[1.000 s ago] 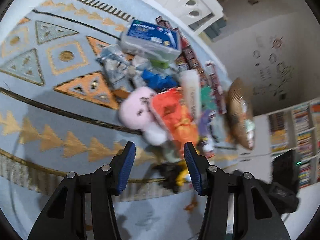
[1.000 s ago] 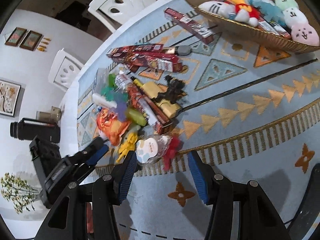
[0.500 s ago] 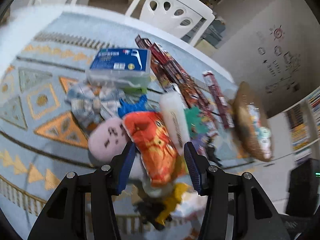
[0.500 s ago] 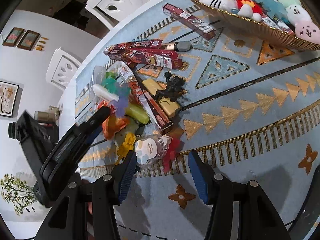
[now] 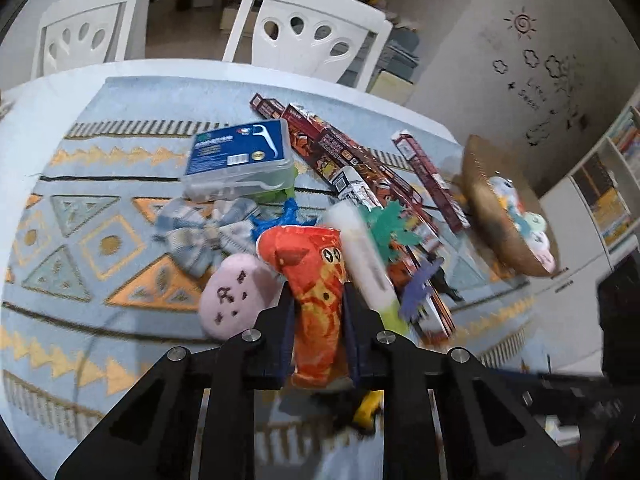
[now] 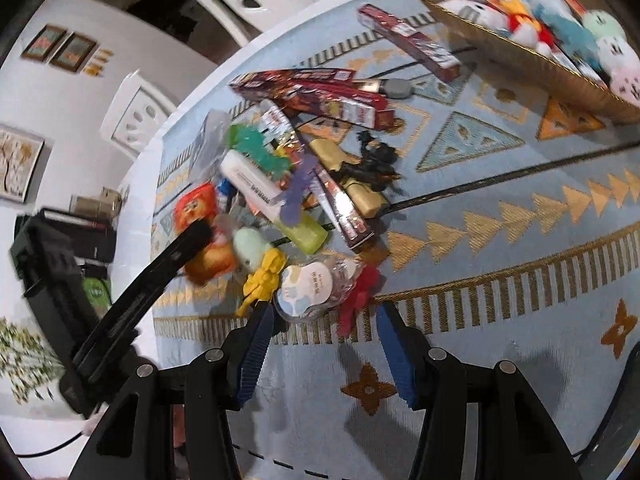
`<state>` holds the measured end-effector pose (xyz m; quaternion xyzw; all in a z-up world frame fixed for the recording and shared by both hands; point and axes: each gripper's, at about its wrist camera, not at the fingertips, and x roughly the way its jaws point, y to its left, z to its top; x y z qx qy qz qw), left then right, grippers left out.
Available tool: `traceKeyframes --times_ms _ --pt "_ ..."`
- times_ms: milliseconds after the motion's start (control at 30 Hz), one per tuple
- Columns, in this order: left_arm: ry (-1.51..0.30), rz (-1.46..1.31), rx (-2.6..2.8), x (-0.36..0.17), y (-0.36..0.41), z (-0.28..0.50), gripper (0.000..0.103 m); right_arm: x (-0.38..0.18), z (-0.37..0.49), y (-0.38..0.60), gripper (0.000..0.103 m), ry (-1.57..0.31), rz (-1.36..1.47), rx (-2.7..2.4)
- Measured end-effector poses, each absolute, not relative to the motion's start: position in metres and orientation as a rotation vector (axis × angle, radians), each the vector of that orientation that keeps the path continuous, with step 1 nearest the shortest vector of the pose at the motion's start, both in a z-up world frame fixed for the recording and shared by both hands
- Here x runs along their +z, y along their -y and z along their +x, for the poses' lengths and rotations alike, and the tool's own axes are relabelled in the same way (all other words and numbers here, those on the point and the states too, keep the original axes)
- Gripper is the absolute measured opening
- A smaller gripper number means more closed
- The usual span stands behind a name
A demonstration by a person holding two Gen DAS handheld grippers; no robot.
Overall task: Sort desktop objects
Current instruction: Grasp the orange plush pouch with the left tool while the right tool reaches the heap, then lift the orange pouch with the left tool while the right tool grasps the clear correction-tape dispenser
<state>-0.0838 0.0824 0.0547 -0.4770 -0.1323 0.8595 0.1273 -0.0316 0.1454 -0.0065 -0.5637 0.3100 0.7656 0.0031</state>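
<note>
Gripping the orange plush toy, the left tool is shut; the right tool stands open, empty; the basket holds some toys, the pile mid-counter remains.

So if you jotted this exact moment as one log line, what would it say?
left gripper: shut on orange plush toy | right gripper: open, empty, near pile edge | basket: holds plush toys | stage: pick
</note>
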Motion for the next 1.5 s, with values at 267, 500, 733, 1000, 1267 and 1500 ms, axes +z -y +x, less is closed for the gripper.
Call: traceKeyframes --times_ms 267,500,733,1000,1267,1500 --pt "0.472 -1.482 2.478 0.051 -0.021 -0.03 0.018 -0.022 -0.044 -0.146 0.053 -0.888 -1.787 2.428" --pt "0.551 -1.594 2.482 0.029 0.012 -0.012 0.018 -0.043 -0.06 -0.165 0.053 -1.149 -1.714 2.384" --pt "0.539 -1.637 2.458 0.017 0.008 -0.012 0.018 -0.035 -0.055 -0.148 0.026 -1.08 -1.771 2.498" --pt "0.566 -1.635 2.446 0.012 0.011 -0.013 0.021 -0.043 0.0 -0.093 0.02 -0.991 -2.113 2.487" --pt "0.516 -1.648 2.444 0.013 0.008 -0.014 0.023 -0.029 -0.009 -0.081 0.04 -0.678 -2.092 2.488" --pt "0.638 -1.696 2.362 0.012 0.018 -0.006 0.03 -0.025 -0.048 -0.048 0.052 -0.371 -2.079 2.616"
